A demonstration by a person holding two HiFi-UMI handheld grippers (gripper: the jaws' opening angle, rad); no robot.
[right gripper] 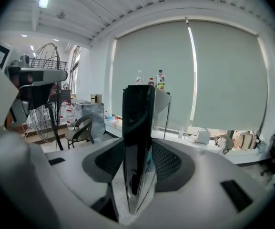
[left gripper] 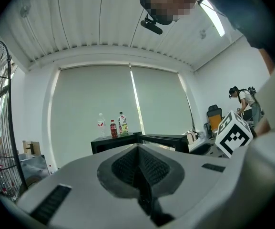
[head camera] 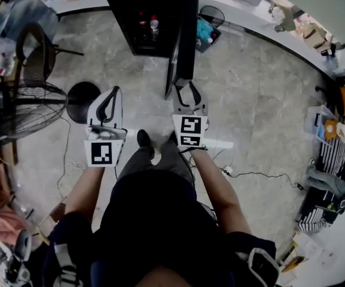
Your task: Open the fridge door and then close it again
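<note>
well, the right gripper [head camera: 188,87] clamps the open fridge door [right gripper: 136,142] by its edge, the left gripper [head camera: 111,94] is pinched empty; best swing along the hinge arc.

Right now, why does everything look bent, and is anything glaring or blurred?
Head view: wide lens bows the counter into an arc; sharp, evenly lit. Left gripper view: ceiling lines curve, corners go black, the lamp glares, a mosaic hides a face. Right gripper view: the glossy door in the gripper shows faint reflections; blinds glow pale.
</note>
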